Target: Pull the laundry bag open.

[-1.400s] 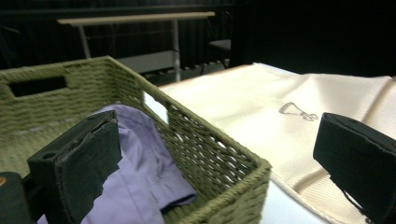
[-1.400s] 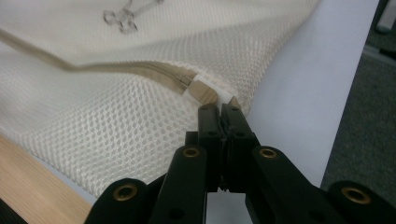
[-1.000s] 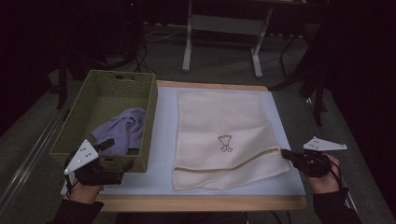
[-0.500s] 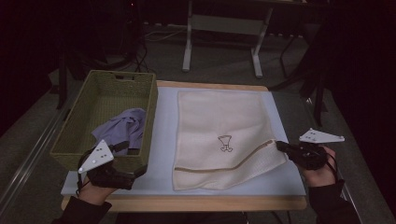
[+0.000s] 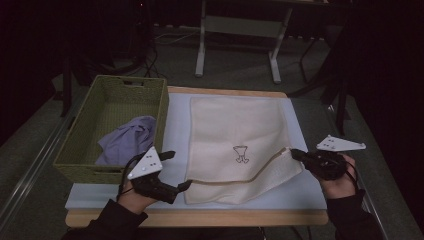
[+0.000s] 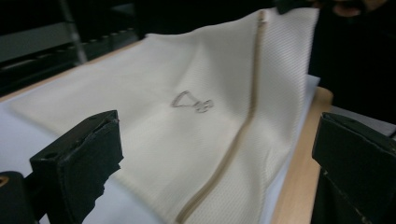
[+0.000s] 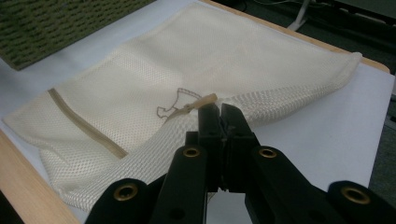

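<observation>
1. I had the cream mesh laundry bag with a tan zipper strip and a small outline emblem (image 5: 239, 140) lying flat on the pale blue-white mat (image 5: 175, 120) that covered the wooden table top (image 5: 200, 219).
2. My right gripper (image 5: 295, 154) was clenched on the bag's near right corner, at the end of the zipper strip; in the right gripper view the two black jaws met on the tan tab (image 7: 201, 103), and that corner was lifted off the mat.
3. My left gripper (image 5: 179, 170) was released, its jaws standing wide apart just beside the bag's near left corner, touching nothing that I could see.
4. In the left gripper view the bag (image 6: 187, 116) lay between and beyond the two spread jaws.
5. The green woven rectangular basket (image 5: 85, 145) sat left of the bag, with a crumpled lilac cloth (image 5: 127, 140) inside it.
</observation>
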{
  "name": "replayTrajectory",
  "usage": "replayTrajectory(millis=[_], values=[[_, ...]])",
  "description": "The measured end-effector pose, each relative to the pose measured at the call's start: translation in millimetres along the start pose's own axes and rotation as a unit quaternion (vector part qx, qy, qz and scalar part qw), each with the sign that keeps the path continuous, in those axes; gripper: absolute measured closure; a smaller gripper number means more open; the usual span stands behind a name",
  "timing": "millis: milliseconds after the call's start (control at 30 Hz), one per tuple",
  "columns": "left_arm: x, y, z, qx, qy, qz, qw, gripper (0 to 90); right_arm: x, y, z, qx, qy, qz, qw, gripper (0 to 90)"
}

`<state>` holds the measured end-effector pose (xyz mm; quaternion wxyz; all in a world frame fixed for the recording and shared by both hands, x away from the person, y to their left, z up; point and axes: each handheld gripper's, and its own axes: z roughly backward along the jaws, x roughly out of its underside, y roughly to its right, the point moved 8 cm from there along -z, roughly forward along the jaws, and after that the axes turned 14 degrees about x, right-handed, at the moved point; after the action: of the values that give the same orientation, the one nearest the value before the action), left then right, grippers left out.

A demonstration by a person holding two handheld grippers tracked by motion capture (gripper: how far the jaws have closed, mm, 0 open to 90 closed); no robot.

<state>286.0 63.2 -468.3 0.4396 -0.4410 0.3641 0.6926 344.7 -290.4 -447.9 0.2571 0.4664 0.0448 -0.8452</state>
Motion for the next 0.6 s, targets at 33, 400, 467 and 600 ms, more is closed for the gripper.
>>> replayTrajectory(millis=[33, 400, 467, 600], values=[[-1.7, 0.4, -6.4, 0.006, -0.003, -0.003, 1.0000, 1.6, 0.3, -1.3, -0.6, -0.004, -0.001, 0.000, 1.0000, 88.0], [-17.0, 6.1, -82.2, 0.065, -0.040, -0.016, 0.9970, 5.5, -4.6, -8.0, -2.3, -0.014, 0.004, 0.003, 0.9999, 88.0], [-18.8, 7.3, -94.4, 0.072, -0.049, -0.020, 0.9960, 5.8, -4.5, -9.9, -2.7, -0.017, 0.005, 0.002, 0.9998, 87.9], [-24.7, 10.0, -118.0, 0.090, -0.055, -0.023, 0.9942, 8.4, -4.5, -11.9, -2.6, -0.021, 0.005, 0.004, 0.9998, 88.0]])
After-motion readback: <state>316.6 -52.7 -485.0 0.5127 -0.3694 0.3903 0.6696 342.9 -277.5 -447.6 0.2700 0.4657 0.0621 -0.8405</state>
